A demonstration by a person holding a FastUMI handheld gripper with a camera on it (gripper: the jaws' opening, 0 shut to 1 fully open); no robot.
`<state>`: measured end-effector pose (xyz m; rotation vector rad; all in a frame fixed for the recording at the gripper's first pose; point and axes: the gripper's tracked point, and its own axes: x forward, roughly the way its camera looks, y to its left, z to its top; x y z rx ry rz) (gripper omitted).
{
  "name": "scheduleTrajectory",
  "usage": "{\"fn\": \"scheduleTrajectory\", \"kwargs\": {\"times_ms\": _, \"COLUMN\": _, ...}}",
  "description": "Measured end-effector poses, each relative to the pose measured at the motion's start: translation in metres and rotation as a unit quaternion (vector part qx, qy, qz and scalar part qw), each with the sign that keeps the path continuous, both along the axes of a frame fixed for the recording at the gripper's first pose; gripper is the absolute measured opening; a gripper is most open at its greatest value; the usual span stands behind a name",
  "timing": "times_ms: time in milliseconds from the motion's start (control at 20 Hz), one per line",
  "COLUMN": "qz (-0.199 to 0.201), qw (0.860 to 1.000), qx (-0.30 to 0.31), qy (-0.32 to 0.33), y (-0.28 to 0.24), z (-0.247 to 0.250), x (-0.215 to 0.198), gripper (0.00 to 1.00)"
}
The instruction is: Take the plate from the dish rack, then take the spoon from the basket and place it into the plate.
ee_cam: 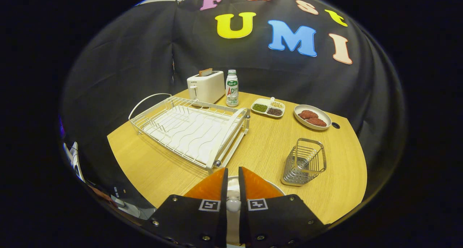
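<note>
Between the two fingers of the gripper (233,184) a narrow pale thing stands, with a rounded end low in the gap; it looks like the spoon (233,204), taken by its handle. The fingers are almost together and seem to press on it from both sides, so I judge the gripper is clamped on the spoon. Under the fingertips a white curved rim shows on the surface (260,150): this is the plate (275,187), lying flat just below and partly hidden by the fingers. The rack (190,130) stands ahead to the left and holds no dish. The basket (304,162) stands just ahead to the right, with nothing visible inside.

From this I judge the task is near its end, and what remains is to put the spoon in the plate. A spoon is light, stiff and smooth, so it may slip or turn between the pads; a hold at the middle of the handle is best. The plate looks like ceramic, hard and fragile, so the spoon should go down low before the fingers open, so that it does not fall.

Farther away stand a toaster (206,86), a bottle (232,88) and two dishes with food.
</note>
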<state>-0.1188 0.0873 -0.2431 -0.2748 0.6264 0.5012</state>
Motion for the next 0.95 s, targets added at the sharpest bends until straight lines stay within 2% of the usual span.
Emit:
{"fn": "scheduleTrajectory", "kwargs": {"times_ms": 200, "qz": -0.035, "qw": 0.999, "qx": 0.004, "qy": -0.010, "y": -0.012, "z": 0.011, "x": -0.001, "gripper": 0.21}}
{"fn": "scheduleTrajectory", "kwargs": {"times_ms": 250, "qz": -0.050, "qw": 0.999, "qx": 0.010, "qy": -0.020, "y": -0.018, "z": 0.021, "x": -0.001, "gripper": 0.32}}
{"fn": "scheduleTrajectory", "kwargs": {"times_ms": 300, "qz": -0.064, "qw": 0.997, "qx": 0.018, "qy": -0.031, "y": -0.024, "z": 0.034, "x": -0.001, "gripper": 0.33}}
{"fn": "scheduleTrajectory", "kwargs": {"times_ms": 400, "qz": -0.099, "qw": 0.992, "qx": 0.033, "qy": -0.066, "y": -0.036, "z": 0.065, "x": 0.001, "gripper": 0.41}}
{"fn": "scheduleTrajectory", "kwargs": {"times_ms": 500, "qz": -0.138, "qw": 0.983, "qx": 0.044, "qy": -0.114, "y": -0.054, "z": 0.106, "x": 0.004, "gripper": 0.41}}
{"fn": "scheduleTrajectory", "kwargs": {"times_ms": 700, "qz": -0.210, "qw": 0.953, "qx": 0.082, "qy": -0.204, "y": -0.087, "z": 0.185, "x": 0.011, "gripper": 0.41}}
{"fn": "scheduleTrajectory", "kwargs": {"times_ms": 800, "qz": -0.227, "qw": 0.939, "qx": 0.097, "qy": -0.238, "y": -0.105, "z": 0.217, "x": 0.016, "gripper": 0.41}}
{"fn": "scheduleTrajectory", "kwargs": {"times_ms": 950, "qz": -0.236, "qw": 0.927, "qx": 0.090, "qy": -0.278, "y": -0.135, "z": 0.250, "x": 0.021, "gripper": 0.41}}
